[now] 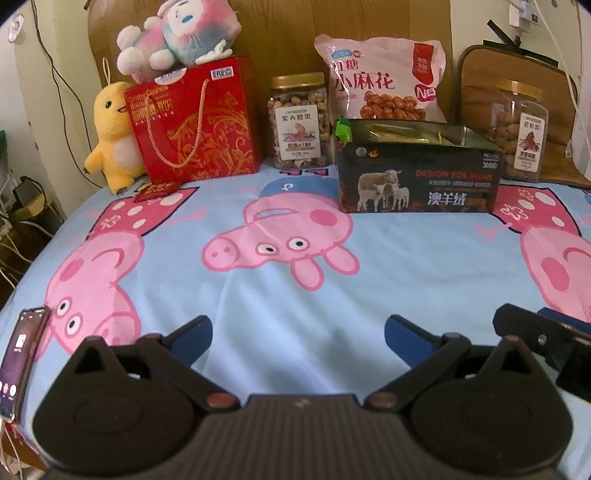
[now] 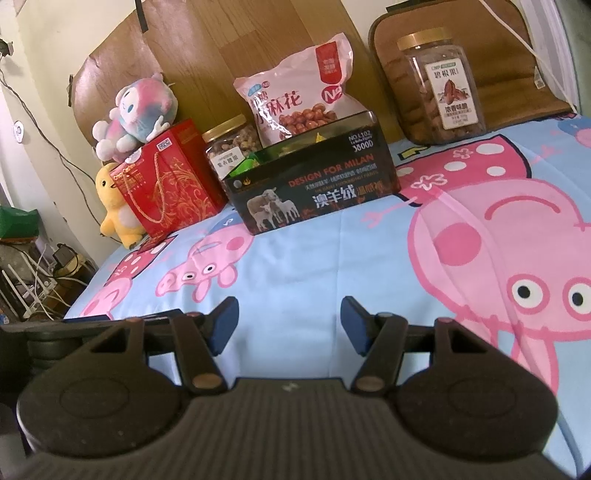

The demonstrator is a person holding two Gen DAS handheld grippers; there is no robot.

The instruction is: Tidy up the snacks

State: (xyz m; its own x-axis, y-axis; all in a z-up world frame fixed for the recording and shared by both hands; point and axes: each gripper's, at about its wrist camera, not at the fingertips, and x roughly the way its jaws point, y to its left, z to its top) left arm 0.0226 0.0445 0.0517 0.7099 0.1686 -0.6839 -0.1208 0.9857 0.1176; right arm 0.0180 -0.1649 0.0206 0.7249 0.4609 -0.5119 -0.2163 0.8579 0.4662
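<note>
An open black box [image 1: 417,181] [image 2: 314,188] printed with sheep stands at the back of the bed, with small snack packets inside. Behind it leans a pink snack bag [image 1: 380,81] [image 2: 295,99]. A gold-lidded nut jar [image 1: 298,122] [image 2: 231,146] stands to its left, a second jar [image 1: 521,133] [image 2: 439,85] to its right. A red gift bag [image 1: 195,122] [image 2: 166,181] stands at the far left. My left gripper [image 1: 298,341] is open and empty, low over the sheet, well short of the box. My right gripper [image 2: 290,325] is open and empty too.
The bed has a blue cartoon-pig sheet [image 1: 295,295] [image 2: 332,258]. A yellow plush [image 1: 110,140] [image 2: 118,206] and a pink-blue plush [image 1: 181,33] [image 2: 136,114] sit by the gift bag. A phone [image 1: 22,362] lies at the bed's left edge. Cables and clutter [image 2: 37,280] lie beyond that edge.
</note>
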